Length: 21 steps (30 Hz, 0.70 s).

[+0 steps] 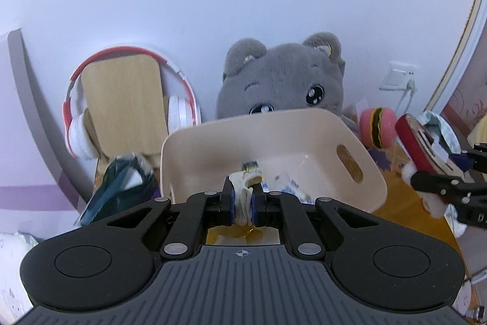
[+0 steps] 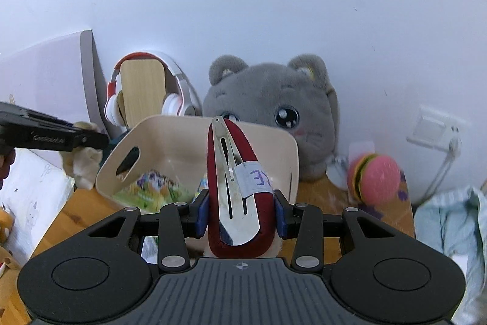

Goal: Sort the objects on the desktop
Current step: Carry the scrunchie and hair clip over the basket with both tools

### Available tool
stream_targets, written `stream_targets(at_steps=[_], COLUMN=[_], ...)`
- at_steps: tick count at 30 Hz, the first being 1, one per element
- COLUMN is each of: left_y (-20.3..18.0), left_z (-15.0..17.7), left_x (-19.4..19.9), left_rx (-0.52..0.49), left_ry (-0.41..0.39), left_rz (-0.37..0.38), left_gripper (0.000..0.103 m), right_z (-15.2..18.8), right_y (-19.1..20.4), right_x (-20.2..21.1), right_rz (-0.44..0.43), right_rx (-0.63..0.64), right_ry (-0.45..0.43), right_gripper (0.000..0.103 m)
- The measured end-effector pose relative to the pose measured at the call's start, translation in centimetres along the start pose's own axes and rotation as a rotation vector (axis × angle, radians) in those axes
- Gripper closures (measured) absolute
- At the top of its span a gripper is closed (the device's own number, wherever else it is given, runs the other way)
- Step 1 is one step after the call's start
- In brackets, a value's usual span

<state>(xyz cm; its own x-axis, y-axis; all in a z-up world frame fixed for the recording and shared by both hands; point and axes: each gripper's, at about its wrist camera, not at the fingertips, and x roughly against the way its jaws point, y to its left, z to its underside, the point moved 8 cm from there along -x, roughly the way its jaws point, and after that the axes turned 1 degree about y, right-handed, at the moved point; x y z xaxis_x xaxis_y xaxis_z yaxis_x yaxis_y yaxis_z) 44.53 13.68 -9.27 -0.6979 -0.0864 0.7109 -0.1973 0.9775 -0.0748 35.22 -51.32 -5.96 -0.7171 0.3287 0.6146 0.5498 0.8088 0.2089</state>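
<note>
My left gripper (image 1: 243, 203) is shut on a small cream-white soft item (image 1: 243, 197), held at the near rim of a cream plastic basket (image 1: 328, 124). My right gripper (image 2: 242, 213) is shut on a large dark-red hair clip (image 2: 236, 185) with a metal snap plate and a white label, held upright in front of the same basket (image 2: 170, 133). The clip also shows at the right of the left wrist view (image 1: 417, 139). The left gripper also shows at the left of the right wrist view (image 2: 91, 139). Colourful printed items (image 2: 155, 185) lie in the basket.
A grey plush cat (image 2: 274, 118) sits behind the basket against the wall. Red-white headphones (image 1: 179, 108) hang on a wooden stand (image 1: 127, 99). A pink burger toy (image 2: 377, 175) lies on the right. A dark bag (image 1: 118, 188) lies left of the basket. The desk (image 2: 76, 212) is wooden.
</note>
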Motion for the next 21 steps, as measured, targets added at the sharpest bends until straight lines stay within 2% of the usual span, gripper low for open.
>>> stream_targets(at_steps=[4, 9, 21], left_y=[-0.3, -0.5, -0.3], left_z=[-1.5, -1.8, 1.1], left_x=[-2.0, -5.0, -11.3], left_rx=[0.027, 0.066, 0.072], left_ry=[0.001, 0.031, 0.170], left_rz=[-0.023, -0.045, -0.099], left_gripper=[0.094, 0.094, 0.094], right_z=[-1.4, -1.9, 1.0], right_y=[0.6, 0.9, 0.1], right_x=[-1.9, -5.3, -12.8], right_rz=[-0.004, -0.007, -0.006], right_rx=[0.007, -0.007, -0.095], right_ry=[-0.001, 0.028, 0.163], right_gripper=[0.064, 0.064, 0.064])
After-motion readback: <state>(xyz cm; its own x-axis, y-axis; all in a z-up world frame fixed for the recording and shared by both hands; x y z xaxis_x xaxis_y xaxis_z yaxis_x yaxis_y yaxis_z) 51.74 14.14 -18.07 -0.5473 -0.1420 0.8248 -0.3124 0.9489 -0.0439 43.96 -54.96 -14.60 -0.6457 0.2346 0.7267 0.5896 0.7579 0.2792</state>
